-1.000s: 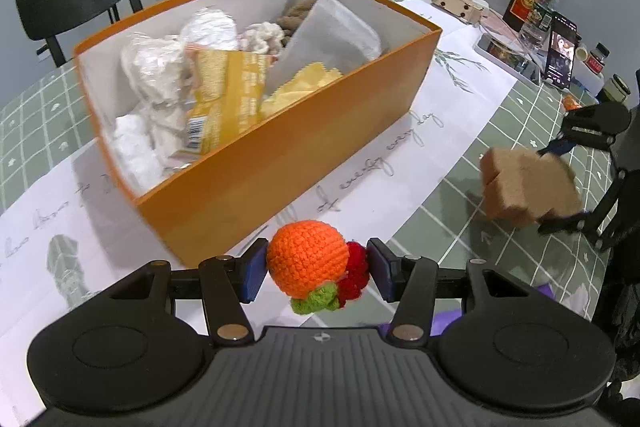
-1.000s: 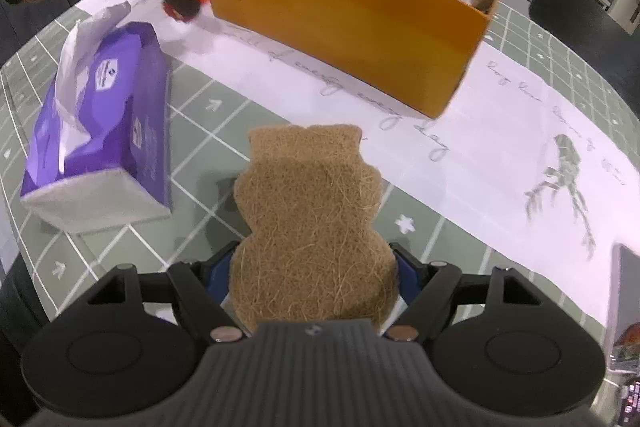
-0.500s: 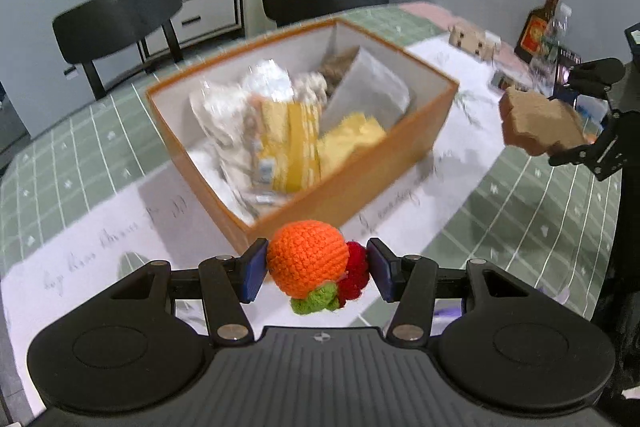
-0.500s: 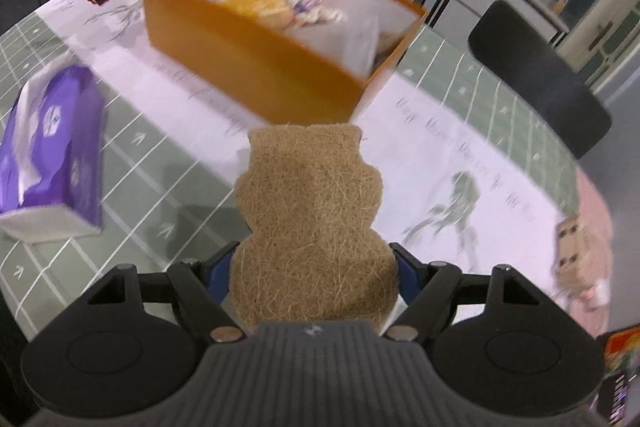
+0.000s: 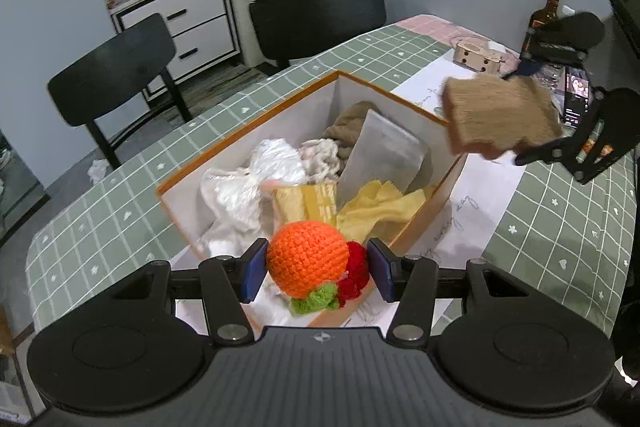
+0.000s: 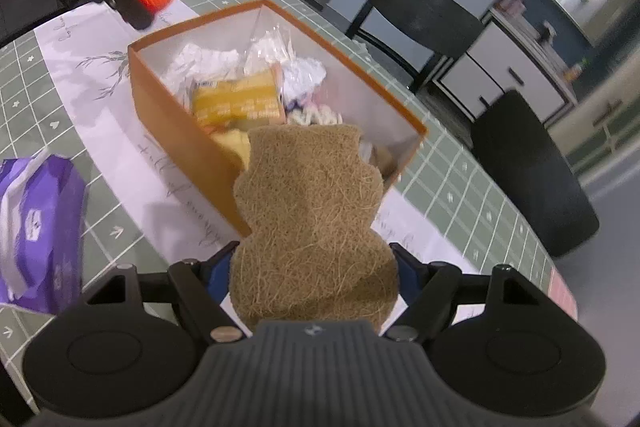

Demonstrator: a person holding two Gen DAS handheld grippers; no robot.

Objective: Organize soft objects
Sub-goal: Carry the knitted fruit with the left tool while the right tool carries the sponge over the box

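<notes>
We note left gripper (image 5: 316, 269) clamped on crocheted orange (image 5: 307, 259), right gripper (image 6: 314, 269) clamping brown fibre pad (image 6: 310, 219), orange box (image 6: 168, 107) at twelve o'clock, purple tissue pack (image 6: 36, 227) at nine o'clock.

Two black chairs (image 5: 316, 19) stand beyond the table ahead of the gripper, a brown bottle (image 5: 540, 23) and a phone (image 5: 576, 99) off to its right.

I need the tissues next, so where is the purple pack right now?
In the right wrist view the purple pack lies on the green tablecloth at the left edge, left of the orange box, beside the white runner.
</notes>
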